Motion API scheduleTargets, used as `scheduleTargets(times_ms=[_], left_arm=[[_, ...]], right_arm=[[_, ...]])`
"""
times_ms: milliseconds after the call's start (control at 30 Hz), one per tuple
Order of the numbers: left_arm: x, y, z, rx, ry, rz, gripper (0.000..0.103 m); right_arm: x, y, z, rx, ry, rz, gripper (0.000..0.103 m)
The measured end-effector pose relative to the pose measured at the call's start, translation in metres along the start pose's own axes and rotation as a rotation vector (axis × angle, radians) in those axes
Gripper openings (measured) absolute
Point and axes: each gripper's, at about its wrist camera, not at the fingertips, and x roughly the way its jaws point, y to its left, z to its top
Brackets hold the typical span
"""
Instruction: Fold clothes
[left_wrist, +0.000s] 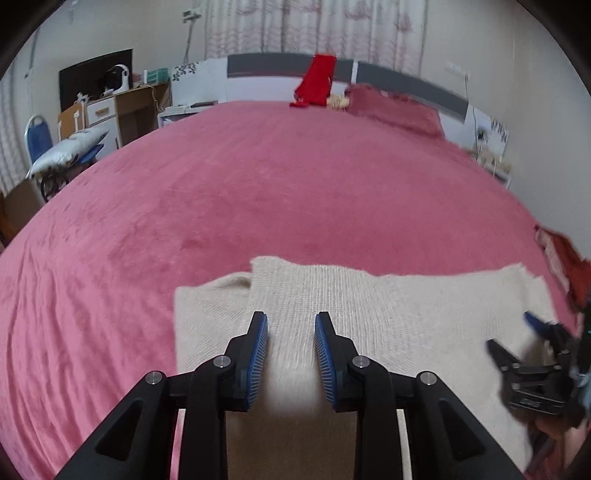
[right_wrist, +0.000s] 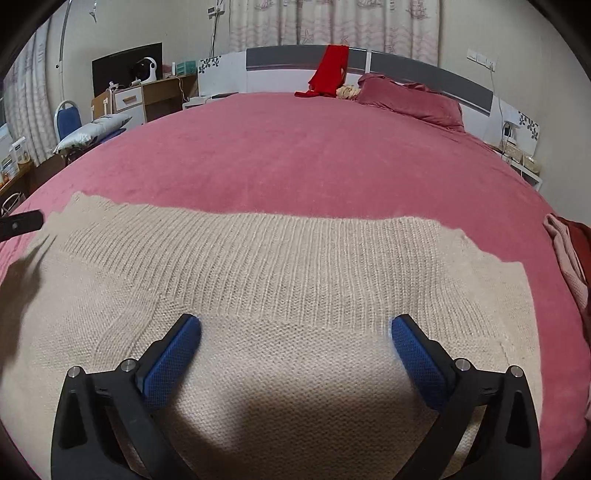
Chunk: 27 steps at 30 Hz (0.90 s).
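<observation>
Lying flat across the near edge of the bed (right_wrist: 295, 155), a cream knitted sweater (right_wrist: 280, 280) spread from the near-left part of the pink cover toward the near-right corner, its ribbed band running along the far side of the garment. The left hand-held gripper (left_wrist: 291, 325) hovered over the left portion of the sweater (left_wrist: 369, 306) with its blue pads a narrow gap apart; nothing sat between them, so it was open and gripping nothing. The right hand-held gripper (right_wrist: 295, 328) stood over the middle of the garment with its jaws spread wide, the blue pads (right_wrist: 173, 354) apart and empty above the plain knit just below the ribbing. In the left wrist view the right hand-held gripper (left_wrist: 517, 336) appeared blurred at the sweater's right end. A heap of red clothes (right_wrist: 572, 251) lay at the right edge of the bed, just beside the sweater. At the head of the bed a red garment (right_wrist: 330, 70) hung against the headboard (right_wrist: 406, 70), with a pink pillow (right_wrist: 410, 99) near it. Beyond the left edge stood a blue chair (right_wrist: 68, 118) bearing a pale cushion (right_wrist: 92, 129).
</observation>
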Motion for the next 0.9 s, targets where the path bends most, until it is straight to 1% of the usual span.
scheduleTargets(times_ms=[67,100,167,200,267,333,400,533,700,900], left_arm=[[0.017,0.002,-0.006,-0.008,0.042,0.007,0.027],[0.022,0.004,-0.010,-0.010,0.044,0.005,0.027],[0.023,0.008,-0.016,-0.006,0.007,-0.010,0.029],[0.023,0.008,-0.018,0.000,-0.005,-0.010,0.029],[0.022,0.003,-0.020,0.029,-0.019,0.021,0.029],[0.022,0.000,-0.021,0.044,-0.025,0.038,0.029],[0.021,0.000,-0.021,0.044,-0.025,0.037,0.029],[0.022,0.004,-0.019,0.035,-0.023,0.025,0.029],[0.023,0.005,-0.017,0.032,-0.024,0.020,0.029],[0.024,0.006,-0.017,0.028,-0.025,0.016,0.030]], right_arm=[[0.001,-0.008,0.001,-0.001,-0.001,0.000,0.103],[0.000,-0.011,0.000,0.000,-0.001,0.001,0.103],[-0.009,-0.011,-0.005,0.000,-0.002,0.003,0.103],[-0.012,-0.001,-0.006,-0.002,-0.003,0.004,0.103],[0.000,0.027,0.003,-0.006,-0.003,0.007,0.103],[0.008,0.038,0.009,-0.007,-0.001,0.008,0.103],[0.006,0.045,0.008,-0.006,0.005,0.011,0.103],[0.004,0.034,0.017,0.025,0.025,0.028,0.103],[-0.008,0.016,0.014,0.079,0.028,-0.026,0.103],[-0.002,-0.020,0.020,0.146,0.075,-0.102,0.103]])
